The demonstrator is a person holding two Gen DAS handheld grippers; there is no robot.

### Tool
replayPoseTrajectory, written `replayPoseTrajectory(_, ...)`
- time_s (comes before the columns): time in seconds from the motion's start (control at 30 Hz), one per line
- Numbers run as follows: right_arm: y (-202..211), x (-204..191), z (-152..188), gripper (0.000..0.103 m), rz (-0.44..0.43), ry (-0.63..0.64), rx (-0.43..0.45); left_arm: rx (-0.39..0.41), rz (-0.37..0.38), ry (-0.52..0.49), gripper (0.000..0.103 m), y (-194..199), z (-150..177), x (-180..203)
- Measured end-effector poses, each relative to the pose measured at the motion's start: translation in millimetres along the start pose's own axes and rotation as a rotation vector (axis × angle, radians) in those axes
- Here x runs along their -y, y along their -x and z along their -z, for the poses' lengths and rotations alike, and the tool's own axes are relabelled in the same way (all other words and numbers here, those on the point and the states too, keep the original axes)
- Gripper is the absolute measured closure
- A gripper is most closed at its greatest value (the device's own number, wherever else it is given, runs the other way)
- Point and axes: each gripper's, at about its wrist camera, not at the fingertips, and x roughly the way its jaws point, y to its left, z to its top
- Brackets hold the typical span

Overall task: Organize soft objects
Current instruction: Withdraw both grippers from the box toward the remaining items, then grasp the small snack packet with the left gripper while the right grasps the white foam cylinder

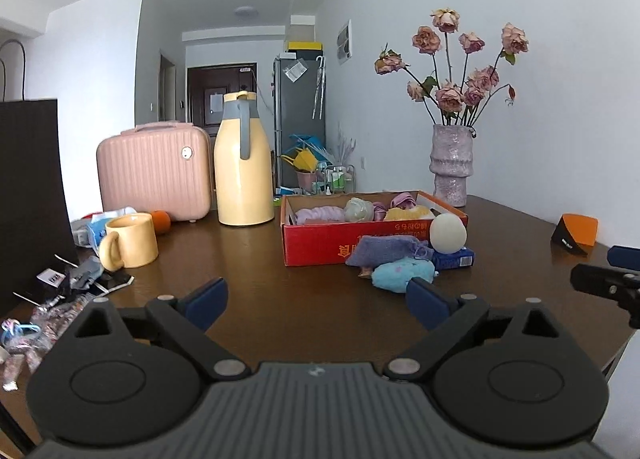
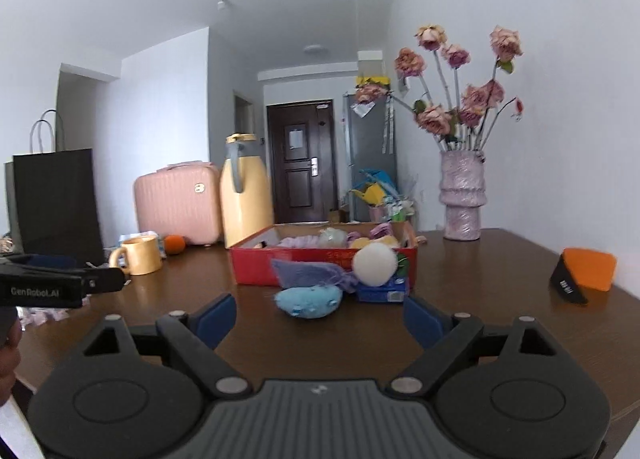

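Soft toys wait outside the red box on the bench: blue plush nearest, purple pouch and white ball behind. Both claws, left and right, hover apart, empty. Judged next: right claw closes on the plush.

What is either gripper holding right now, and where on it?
Nothing. The left gripper and right gripper are both open and empty above the table.

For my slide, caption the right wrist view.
Open right gripper faces a blue plush toy, purple pouch and white ball before the red box.
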Motion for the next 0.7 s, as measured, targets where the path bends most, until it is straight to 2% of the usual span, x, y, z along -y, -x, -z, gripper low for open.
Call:
replayPoseTrajectory(0.27, -29, 5, -1, 0.013, 0.004, -0.001, -0.029, -0.066, -0.001, 0.011, 0.008, -34, 0, 0)
replayPoseTrajectory(0.33, -44, 9, -2, 0.013, 0.005, -0.007, -0.044, -0.094, -0.007, 0.027, 0.016, -50, -1, -3)
replayPoseTrajectory(0.4, -58, 14, -4, 0.013, 0.006, -0.013, -0.064, -0.132, -0.007, 0.039, 0.028, -71, -3, -4)
replayPoseTrajectory(0.47, -74, 21, -8, 0.014, 0.015, -0.015, -0.082, -0.17, 0.008, 0.049, 0.034, -95, -5, -4)
replayPoseTrajectory(0.57, -101, 31, -16, 0.014, 0.023, -0.033, -0.099, -0.223, 0.057, 0.075, 0.047, -138, -12, -4)
replayPoseTrajectory(0.7, -146, 47, -28, 0.014, 0.015, -0.066, -0.137, -0.313, 0.146, 0.114, 0.054, -210, -25, -2)
